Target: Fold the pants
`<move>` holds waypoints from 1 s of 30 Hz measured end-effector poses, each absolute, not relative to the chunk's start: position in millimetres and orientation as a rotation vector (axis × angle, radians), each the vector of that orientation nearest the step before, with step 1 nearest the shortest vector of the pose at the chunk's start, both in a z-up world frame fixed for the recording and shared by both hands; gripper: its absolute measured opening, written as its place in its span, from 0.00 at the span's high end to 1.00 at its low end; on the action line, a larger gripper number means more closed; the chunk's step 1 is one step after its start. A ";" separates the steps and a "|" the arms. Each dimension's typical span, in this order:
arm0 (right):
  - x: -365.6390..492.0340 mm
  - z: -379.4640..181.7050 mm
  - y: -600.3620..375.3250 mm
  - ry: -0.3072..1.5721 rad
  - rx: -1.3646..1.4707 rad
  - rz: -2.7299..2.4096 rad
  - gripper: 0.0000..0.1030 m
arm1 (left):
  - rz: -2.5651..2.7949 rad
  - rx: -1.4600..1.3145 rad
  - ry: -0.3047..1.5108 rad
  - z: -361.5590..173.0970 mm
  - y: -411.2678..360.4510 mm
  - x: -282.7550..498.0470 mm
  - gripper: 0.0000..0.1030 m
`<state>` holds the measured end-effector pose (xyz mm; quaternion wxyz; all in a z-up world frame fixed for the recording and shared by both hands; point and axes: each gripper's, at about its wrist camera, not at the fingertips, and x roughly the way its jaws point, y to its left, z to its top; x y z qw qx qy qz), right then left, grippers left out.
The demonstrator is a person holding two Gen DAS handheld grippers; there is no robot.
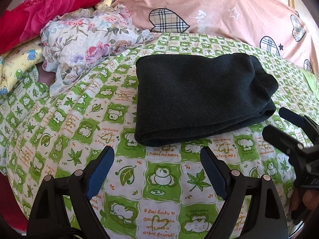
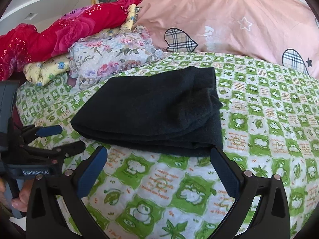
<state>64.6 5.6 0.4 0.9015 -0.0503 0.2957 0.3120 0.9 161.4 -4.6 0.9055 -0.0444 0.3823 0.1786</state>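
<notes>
So, dark pants (image 1: 201, 97) folded into a neat bundle on the green-checked bed (image 1: 163, 181), left tool (image 1: 157, 159) wide apart and empty just short of it, right tool (image 2: 159, 157) spread too, one tip touching the bundle's corner

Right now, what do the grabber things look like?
Each gripper, left and right, has two black plastic fingers shaped like open triangles, joined by silver rivets. The pads on the inside faces are blue and ribbed. The left one's body carries white lettering, "GenRobot.AI". No sleeves show, only bare fingertips.
</notes>
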 end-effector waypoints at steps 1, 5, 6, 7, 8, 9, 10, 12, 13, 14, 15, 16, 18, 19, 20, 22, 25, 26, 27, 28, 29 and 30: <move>65.8 0.9 6.4 0.609 -0.096 0.647 0.01 | 0.373 -0.086 0.787 -4.3 161.0 1.0 0.14; 67.3 -5.3 9.7 0.625 -0.105 0.639 0.00 | 0.381 -0.074 0.776 -3.0 159.7 0.8 0.14; 66.4 -6.1 10.0 0.624 -0.107 0.636 0.01 | 0.381 -0.074 0.775 -3.0 159.6 1.3 0.14; 65.5 -6.2 10.0 0.619 -0.111 0.633 0.01 | 0.380 -0.074 0.776 -3.1 159.6 1.2 0.14; 63.7 -6.0 10.0 0.612 -0.115 0.633 0.00 | 0.380 -0.072 0.776 -3.1 159.6 1.8 0.14; 62.1 -6.0 10.3 0.605 -0.119 0.633 0.01 | 0.381 -0.070 0.775 -2.9 159.4 1.9 0.14; 61.5 -6.2 10.6 0.603 -0.123 0.632 0.00 | 0.382 -0.068 0.774 -3.0 159.2 2.2 0.14; 60.4 -7.0 11.5 0.601 -0.129 0.632 0.00 | 0.379 -0.067 0.775 -3.2 159.3 2.7 0.14; 60.9 -7.3 11.2 0.603 -0.129 0.634 0.00 | 0.380 -0.067 0.775 -3.5 159.9 3.0 0.14; 61.7 -7.8 10.5 0.606 -0.125 0.634 0.00 | 0.381 -0.067 0.775 -3.8 160.2 3.2 0.14; 61.8 -8.0 9.9 0.607 -0.120 0.632 0.00 | 0.381 -0.068 0.775 -4.0 160.4 3.4 0.14; 62.7 -8.1 8.5 0.608 -0.114 0.633 0.00 | 0.382 -0.070 0.775 -4.3 161.4 3.9 0.14; 63.4 -7.8 5.4 0.606 -0.099 0.631 0.00 | 0.383 -0.074 0.774 -4.8 162.4 4.4 0.14; 63.3 -7.7 4.6 0.604 -0.096 0.630 0.00 | 0.383 -0.074 0.774 -5.0 162.8 4.5 0.14; 63.0 -7.6 4.4 0.602 -0.095 0.629 0.00 | 0.384 -0.075 0.774 -5.2 162.9 4.6 0.14; 62.5 -7.4 5.0 0.601 -0.097 0.627 0.00 | 0.381 -0.075 0.774 -5.1 163.3 4.6 0.14; 62.3 -7.2 5.1 0.599 -0.100 0.626 0.00 | 0.381 -0.074 0.773 -5.1 163.3 4.5 0.14; 62.3 -7.1 5.0 0.598 -0.100 0.626 0.00 | 0.381 -0.073 0.771 -5.1 163.6 4.5 0.14; 62.6 -7.0 4.9 0.598 -0.100 0.626 0.00 | 0.382 -0.071 0.770 -5.0 163.5 4.5 0.14; 62.8 -7.1 4.9 0.598 -0.100 0.626 0.00 | 0.383 -0.068 0.769 -5.1 163.4 4.7 0.14; 62.2 -7.0 5.5 0.597 -0.100 0.625 0.00 | 0.382 -0.066 0.770 -5.1 162.9 4.8 0.13; 62.2 -7.0 5.3 0.598 -0.100 0.625 0.00 | 0.381 -0.064 0.771 -5.3 162.6 5.1 0.13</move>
